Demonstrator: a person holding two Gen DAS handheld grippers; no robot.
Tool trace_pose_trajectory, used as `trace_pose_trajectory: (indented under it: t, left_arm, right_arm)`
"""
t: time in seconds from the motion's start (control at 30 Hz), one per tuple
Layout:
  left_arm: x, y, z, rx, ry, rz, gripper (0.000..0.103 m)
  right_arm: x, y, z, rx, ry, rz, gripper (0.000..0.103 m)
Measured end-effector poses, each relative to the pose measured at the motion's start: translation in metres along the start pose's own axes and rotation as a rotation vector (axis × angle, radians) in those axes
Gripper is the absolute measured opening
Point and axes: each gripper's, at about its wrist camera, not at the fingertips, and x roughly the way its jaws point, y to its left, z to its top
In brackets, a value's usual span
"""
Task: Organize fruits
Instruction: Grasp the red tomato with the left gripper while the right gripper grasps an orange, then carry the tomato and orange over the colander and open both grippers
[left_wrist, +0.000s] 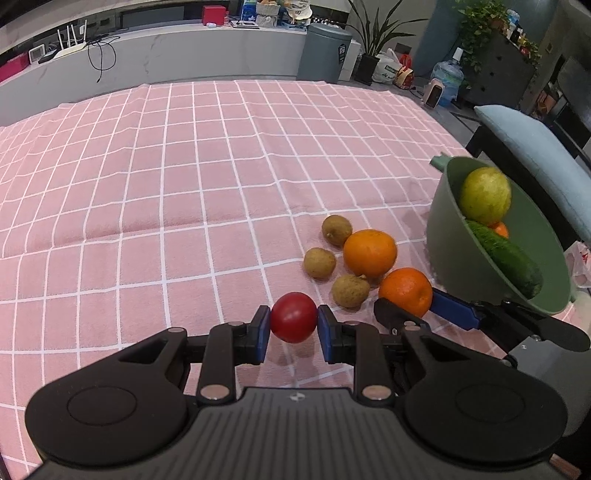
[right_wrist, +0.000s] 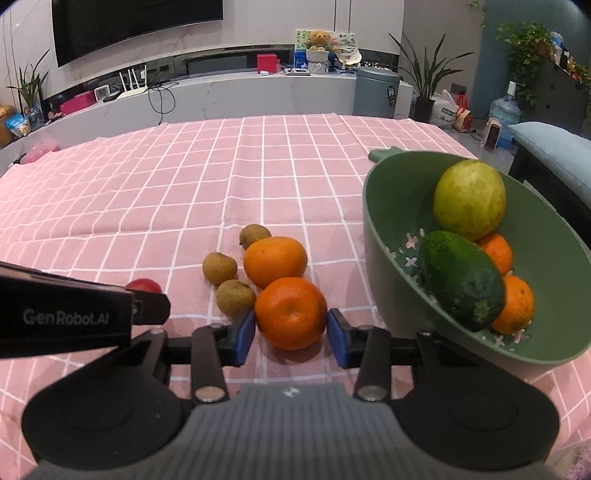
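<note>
Fruit on your pink checked cloth (left_wrist: 147, 184): red tomato (left_wrist: 294, 317) clamped in your left gripper (left_wrist: 293, 332), near orange (right_wrist: 291, 313) between your right gripper (right_wrist: 291, 332)'s jaws, pads at its sides, grip uncertain, second orange (right_wrist: 275, 261) and three longans (right_wrist: 219, 268) beside, green bowl (right_wrist: 384, 236) holding guava (right_wrist: 469, 201), cucumber (right_wrist: 461, 280), two oranges.

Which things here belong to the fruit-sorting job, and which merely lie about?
Job: small red round fruit in left tongs; two oranges; three brown longans; green plastic colander.
Lying about: grey bin; white router; teddy bear.
</note>
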Motion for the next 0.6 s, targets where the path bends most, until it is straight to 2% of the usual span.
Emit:
trace_pose_trajectory:
  t: [0.2, 0.37, 0.5, 0.6]
  left_arm:
    - [-0.018, -0.007, 0.007, -0.014, -0.015, 0.009, 0.03]
    - [-0.037, -0.017, 0.017, -0.052, -0.025, -0.004, 0.03]
    - [-0.049, -0.032, 0.028, -0.064, -0.038, -0.045, 0.03]
    - [-0.054, -0.056, 0.037, -0.018, -0.045, -0.084, 0.03]
  right_arm:
    - [-0.027, -0.011, 0.01, 0.021, 0.001, 0.073, 0.038]
    - [-0.062, -0.025, 0.022, 0.038, -0.031, 0.145, 0.038]
    - [-0.092, -0.043, 0.03, 0.006, -0.076, 0.153, 0.038]
    - [-0.108, -0.061, 0.032, -0.015, -0.092, 0.139, 0.038]
